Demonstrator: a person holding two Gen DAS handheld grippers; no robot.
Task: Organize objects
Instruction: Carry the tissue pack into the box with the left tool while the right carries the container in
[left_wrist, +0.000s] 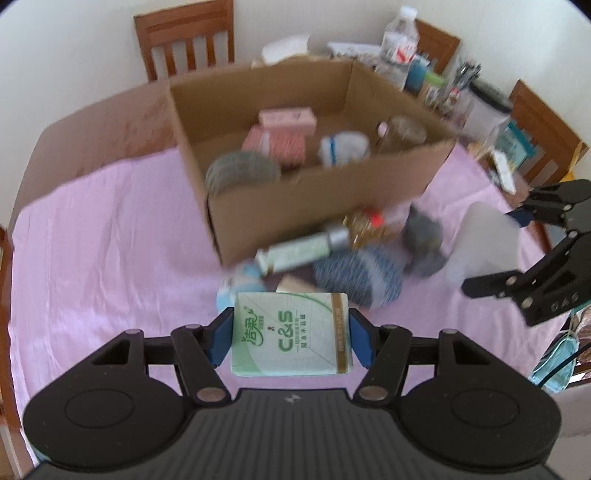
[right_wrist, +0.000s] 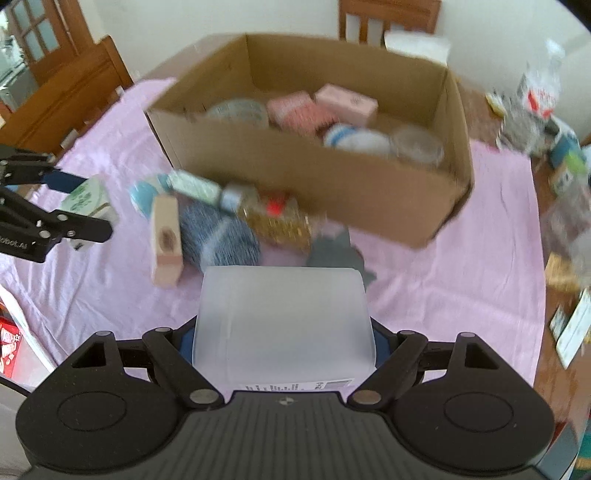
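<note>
We hold a green-and-white tissue pack (left_wrist: 290, 334) with a gold stripe clamped in our left gripper's (left_wrist: 290, 338) jaws and a frosted plastic container (right_wrist: 282, 321) clamped in our right gripper's (right_wrist: 282, 347), both above the pink-clothed surface (left_wrist: 110, 229) before the cardboard box (left_wrist: 306, 192).

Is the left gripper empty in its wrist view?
No, the left gripper is clamped on a green tissue pack, blue pads pressing both its sides.

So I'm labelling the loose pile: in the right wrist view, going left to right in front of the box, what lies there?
Wooden block → blue-and-white knitted bundle → gold glittery item → grey cloth.
</note>
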